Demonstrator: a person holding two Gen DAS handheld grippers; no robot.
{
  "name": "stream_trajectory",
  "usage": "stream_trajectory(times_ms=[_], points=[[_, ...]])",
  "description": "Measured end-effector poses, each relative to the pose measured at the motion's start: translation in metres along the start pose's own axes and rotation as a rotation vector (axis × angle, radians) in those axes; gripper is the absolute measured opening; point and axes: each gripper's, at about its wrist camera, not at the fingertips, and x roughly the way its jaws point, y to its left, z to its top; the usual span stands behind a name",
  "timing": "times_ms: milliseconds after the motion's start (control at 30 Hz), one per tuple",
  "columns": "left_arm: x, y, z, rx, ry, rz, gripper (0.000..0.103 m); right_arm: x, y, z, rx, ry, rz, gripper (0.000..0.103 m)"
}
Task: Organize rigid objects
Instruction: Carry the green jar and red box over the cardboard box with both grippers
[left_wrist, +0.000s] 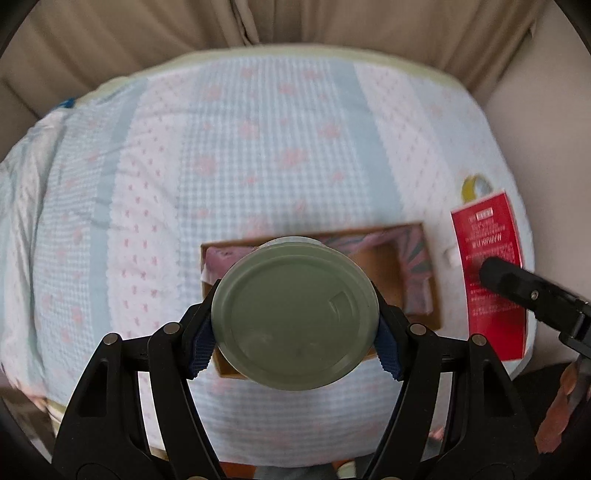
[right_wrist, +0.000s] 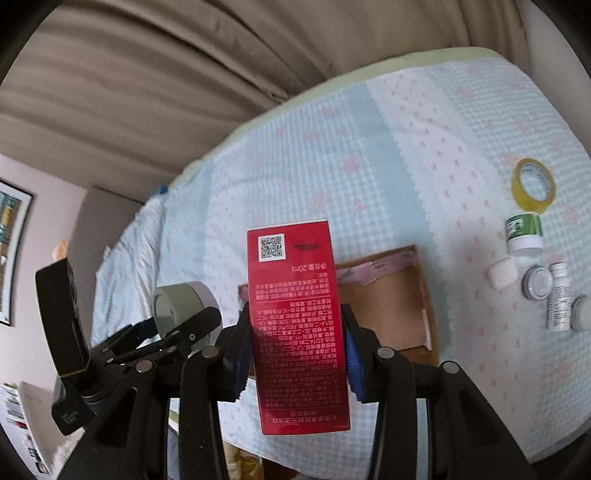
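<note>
My left gripper (left_wrist: 295, 325) is shut on a grey-green tin can (left_wrist: 295, 317), whose round end faces the camera, held above a brown cardboard box (left_wrist: 424, 295) on the bed. The can also shows in the right wrist view (right_wrist: 173, 306). My right gripper (right_wrist: 293, 354) is shut on a tall red carton (right_wrist: 295, 325) with a QR code, held above the near-left part of the cardboard box (right_wrist: 388, 310). In the left wrist view the red carton (left_wrist: 491, 273) is at the right, with a right finger (left_wrist: 517, 280) on it.
A yellow tape roll (right_wrist: 533, 184), a green-labelled jar (right_wrist: 524, 232), a small white cube (right_wrist: 502, 277), a round clear jar (right_wrist: 537, 284) and a white bottle (right_wrist: 559, 299) lie on the bedspread (right_wrist: 369, 166) right of the box. Beige curtains hang behind.
</note>
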Motion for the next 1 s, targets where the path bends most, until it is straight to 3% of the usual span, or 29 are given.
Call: stream_trajectory(times_ms=[200,500,767,1000], points=[[0.071,0.022,-0.004,0.087,0.113,-0.004,0.068,0.063,0.010,-0.021,-0.062,0.034,-0.046,0.039],[0.151,0.031,-0.005,0.094,0.209,0.005,0.068,0.148,-0.002,-0.034,-0.283,0.172,-0.129,0.039],[0.194,0.022,0.001,0.121,0.252,0.027,0.068,0.196,-0.023,-0.042,-0.469,0.267,-0.196,0.039],[0.205,0.008,0.004,0.161,0.254,0.037,0.068,0.214,-0.023,-0.054,-0.631,0.314,-0.212,0.039]])
